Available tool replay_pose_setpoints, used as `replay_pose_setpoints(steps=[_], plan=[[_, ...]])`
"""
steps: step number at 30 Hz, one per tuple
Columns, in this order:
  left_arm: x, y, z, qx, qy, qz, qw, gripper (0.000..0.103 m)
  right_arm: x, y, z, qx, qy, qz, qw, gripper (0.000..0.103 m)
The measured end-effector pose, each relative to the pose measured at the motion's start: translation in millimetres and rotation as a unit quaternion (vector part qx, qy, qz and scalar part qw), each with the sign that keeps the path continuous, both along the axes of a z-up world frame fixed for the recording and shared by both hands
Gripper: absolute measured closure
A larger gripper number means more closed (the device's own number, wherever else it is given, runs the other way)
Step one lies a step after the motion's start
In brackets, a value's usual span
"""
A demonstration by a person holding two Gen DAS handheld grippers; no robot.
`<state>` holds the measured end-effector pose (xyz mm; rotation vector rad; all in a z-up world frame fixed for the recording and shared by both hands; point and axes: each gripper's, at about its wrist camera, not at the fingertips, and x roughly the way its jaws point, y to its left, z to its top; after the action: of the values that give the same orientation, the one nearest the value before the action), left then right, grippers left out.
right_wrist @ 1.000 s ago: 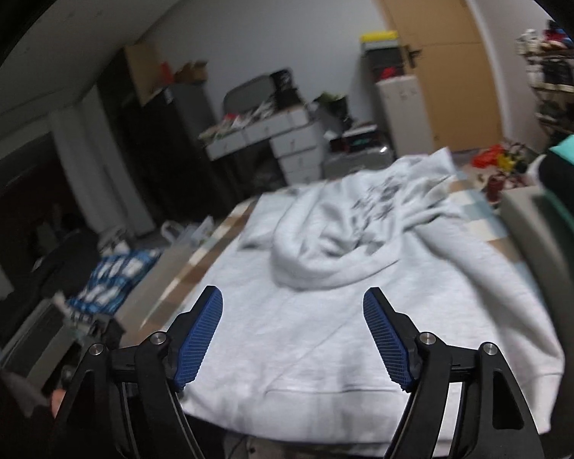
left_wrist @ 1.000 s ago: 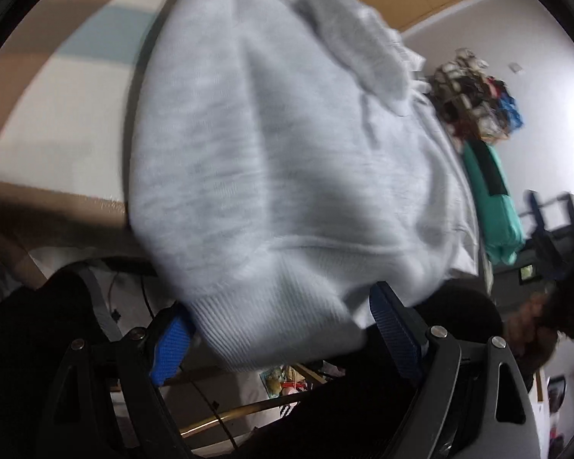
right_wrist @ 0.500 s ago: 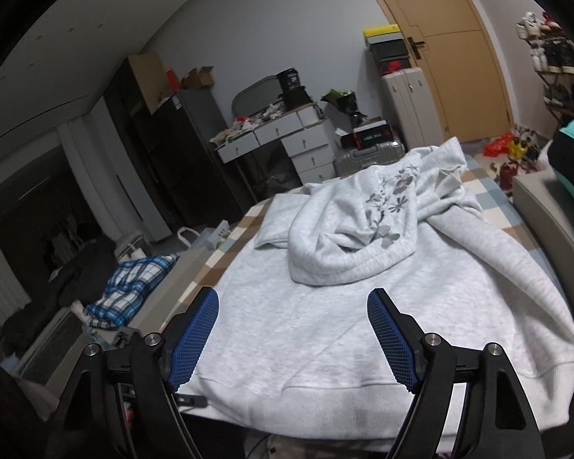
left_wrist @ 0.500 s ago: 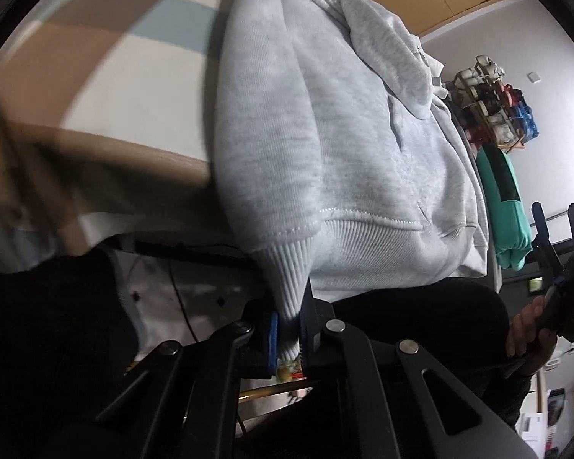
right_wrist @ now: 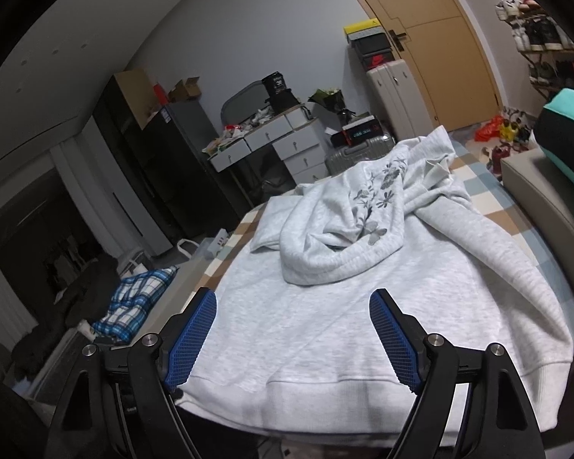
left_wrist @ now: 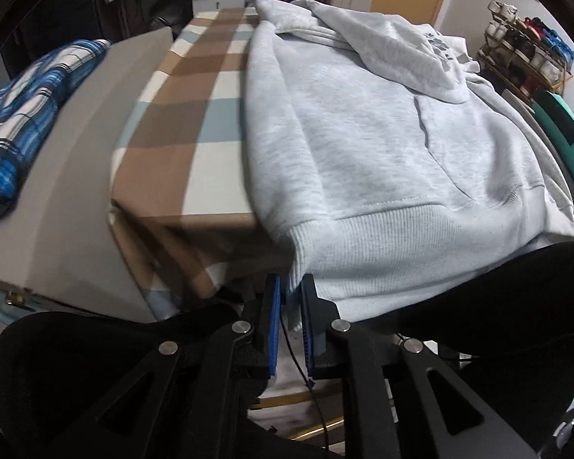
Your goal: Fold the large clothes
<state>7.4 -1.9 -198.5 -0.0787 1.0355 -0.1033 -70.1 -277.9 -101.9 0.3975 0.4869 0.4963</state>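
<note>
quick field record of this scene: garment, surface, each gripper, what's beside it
garment: grey hoodie, spread flat, hood and sleeves bunched on top
surface: checked bed cover
left gripper: shut on the hoodie's ribbed hem corner
right gripper: open, above the hem, holding nothing
beside: blue plaid cloth on the grey ledge

Right gripper (right_wrist: 292, 338) is hanging over the near hem of the grey hoodie (right_wrist: 382, 290), jaws wide apart with nothing between them. Hoodie's spread flat on the checked bed cover (right_wrist: 512, 214), hood and floral-print sleeve bunched up on its far half. Blue plaid cloth (right_wrist: 134, 306) lies left of the hoodie.
</note>
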Motion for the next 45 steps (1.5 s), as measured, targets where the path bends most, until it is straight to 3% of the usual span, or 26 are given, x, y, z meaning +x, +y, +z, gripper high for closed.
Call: replay_pose_setpoints(steps=[2, 5, 6, 9, 10, 12, 13, 16, 18, 20, 21, 24, 25, 26, 28, 29, 30, 31, 34, 36, 38, 40, 43, 45], plan=[[-1, 11, 3, -0.028, -0.005, 0.013, 0.9995, 0.095, 1, -4, -1, 0.006, 0.004, 0.0, 1.0, 0.02], [-2, 34, 13, 0.014, -0.027, 0.075, 0.9967, 0.096, 3, -8, -3, 0.014, 0.009, -0.001, 1.0, 0.02], [-1, 40, 18, 0.011, -0.028, 0.085, 0.9959, 0.096, 3, -10, -3, 0.019, 0.01, -0.001, 1.0, 0.02], [-1, 64, 27, -0.062, 0.0, 0.088, 0.9942, 0.096, 4, -13, -4, 0.027, 0.013, -0.001, 1.0, 0.02], [-2, 65, 30, -0.085, 0.001, 0.088, 0.9925, 0.092, 4, -13, -4, 0.029, 0.014, -0.002, 0.999, 0.02], [3, 51, 25, -0.14, 0.014, 0.062, 0.9881, 0.053, 4, -14, -5, 0.034, 0.014, -0.003, 0.999, 0.02], [5, 44, 21, -0.153, 0.023, 0.055, 0.9864, 0.02, 4, -14, -5, 0.035, 0.014, -0.004, 0.999, 0.02], [12, 20, 5, -0.19, 0.034, 0.034, 0.9806, 0.017, 2, -16, -5, 0.041, 0.011, -0.008, 0.999, 0.02], [29, 5, -11, -0.205, 0.065, 0.025, 0.9763, 0.017, 0, -17, -4, 0.043, 0.008, -0.01, 0.999, 0.019], [40, 3, -28, -0.231, 0.087, 0.034, 0.9684, 0.017, 0, -18, -4, 0.045, 0.006, -0.008, 0.999, 0.016], [46, 6, -37, -0.264, 0.097, 0.04, 0.9586, 0.017, 0, -19, -4, 0.046, 0.006, -0.008, 0.999, 0.016], [50, 15, -47, -0.346, 0.102, 0.054, 0.9311, 0.017, 1, -20, -5, 0.054, 0.008, -0.008, 0.998, 0.016], [49, 17, -48, -0.376, 0.099, 0.053, 0.9198, 0.026, 0, -21, -5, 0.055, 0.006, -0.009, 0.998, 0.016], [46, 17, -46, -0.387, 0.097, 0.049, 0.9157, 0.052, -1, -21, -5, 0.056, 0.003, -0.01, 0.998, 0.016], [41, 15, -39, -0.386, 0.095, 0.027, 0.9173, 0.073, -1, -22, -5, 0.057, 0.001, -0.01, 0.998, 0.016], [37, 16, -36, -0.385, 0.087, 0.023, 0.9186, 0.091, -2, -23, -5, 0.058, 0.001, -0.009, 0.998, 0.016], [34, 19, -34, -0.393, 0.084, 0.021, 0.9155, 0.1, -2, -24, -5, 0.06, 0.001, -0.01, 0.998, 0.016], [32, 23, -32, -0.401, 0.081, 0.02, 0.9124, 0.101, -2, -24, -6, 0.062, 0.002, -0.009, 0.998, 0.016], [31, 32, -28, -0.379, 0.076, 0.055, 0.9206, 0.101, 0, -25, -6, 0.069, 0.005, -0.008, 0.998, 0.015], [31, 29, -23, -0.345, 0.069, 0.062, 0.9341, 0.101, 1, -26, -7, 0.073, 0.008, -0.011, 0.997, 0.015], [30, 16, -13, -0.276, 0.059, 0.055, 0.9579, 0.101, 0, -29, -7, 0.074, 0.006, -0.008, 0.997, 0.015], [31, 5, -7, -0.222, 0.054, 0.043, 0.9725, 0.101, -1, -33, -5, 0.069, 0.009, -0.008, 0.998, 0.015], [35, -4, -6, -0.18, 0.056, 0.035, 0.9815, 0.101, 6, -50, -5, 0.024, 0.04, -0.035, 0.998, 0.015], [39, -7, -11, -0.161, 0.061, 0.03, 0.9846, 0.1, 12, -72, -6, -0.021, 0.069, -0.083, 0.994, 0.015]])
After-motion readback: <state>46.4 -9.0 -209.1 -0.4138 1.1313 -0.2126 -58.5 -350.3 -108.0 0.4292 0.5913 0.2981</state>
